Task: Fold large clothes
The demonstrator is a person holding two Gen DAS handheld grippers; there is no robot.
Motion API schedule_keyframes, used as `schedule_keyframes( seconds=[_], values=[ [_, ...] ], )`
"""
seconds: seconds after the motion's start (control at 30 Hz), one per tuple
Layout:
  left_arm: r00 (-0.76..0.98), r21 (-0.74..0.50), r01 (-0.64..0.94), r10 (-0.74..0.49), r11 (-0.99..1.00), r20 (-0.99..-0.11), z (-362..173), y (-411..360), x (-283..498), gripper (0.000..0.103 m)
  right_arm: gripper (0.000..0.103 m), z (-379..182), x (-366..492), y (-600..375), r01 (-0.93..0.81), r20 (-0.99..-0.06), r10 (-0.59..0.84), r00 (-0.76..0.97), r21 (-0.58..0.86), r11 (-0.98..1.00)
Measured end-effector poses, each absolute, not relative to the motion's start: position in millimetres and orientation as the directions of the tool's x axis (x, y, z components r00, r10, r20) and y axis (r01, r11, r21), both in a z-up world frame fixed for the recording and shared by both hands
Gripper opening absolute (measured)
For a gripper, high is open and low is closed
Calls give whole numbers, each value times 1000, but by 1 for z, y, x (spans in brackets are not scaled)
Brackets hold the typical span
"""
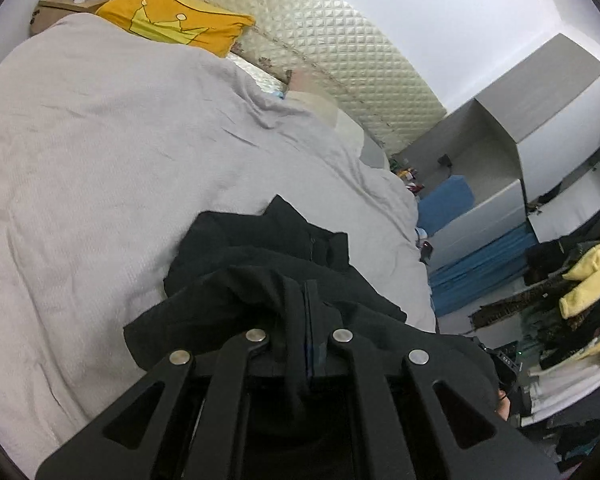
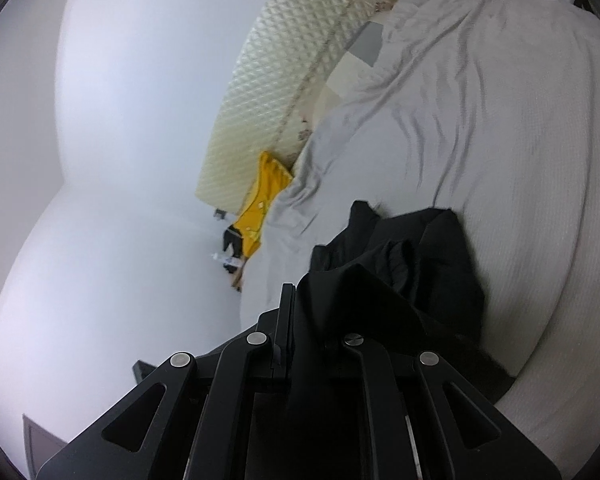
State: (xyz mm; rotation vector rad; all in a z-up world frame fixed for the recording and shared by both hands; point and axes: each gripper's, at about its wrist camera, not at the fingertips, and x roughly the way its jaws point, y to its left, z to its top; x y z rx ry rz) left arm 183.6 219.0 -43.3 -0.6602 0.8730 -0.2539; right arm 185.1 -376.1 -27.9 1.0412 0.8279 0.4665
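the black garment [image 1: 260,264], jaws of left gripper [image 1: 306,320] and right gripper [image 2: 292,320] clenched on it, is mid-fold over the bed [image 1: 80,160]; next, lay it flat.

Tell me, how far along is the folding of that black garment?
Early. Done: both tongs, left and right, are shut on the black garment. In hand: it hangs bunched over the pale bedcover. Left: spreading it flat and every fold; no neat fold shows yet.

One black garment [image 1: 260,264], one yellow pillow [image 1: 172,20], two claws, perhaps two yellow clothes [image 1: 588,276] beyond.
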Motion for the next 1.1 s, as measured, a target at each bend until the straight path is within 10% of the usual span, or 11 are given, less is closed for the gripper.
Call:
schedule_keyframes(
  seconds=[0.6,1.1],
  values=[
    [522,-412,-160,-278,897,-807,-87,193,284,7,7,-106,287,-375,264,-575,605,551,807,528],
    [417,-378,-164,-283,911,-864,-127,193,313,8,8,-149,304,-371,237,-566,663,490,818,524]
  ],
)
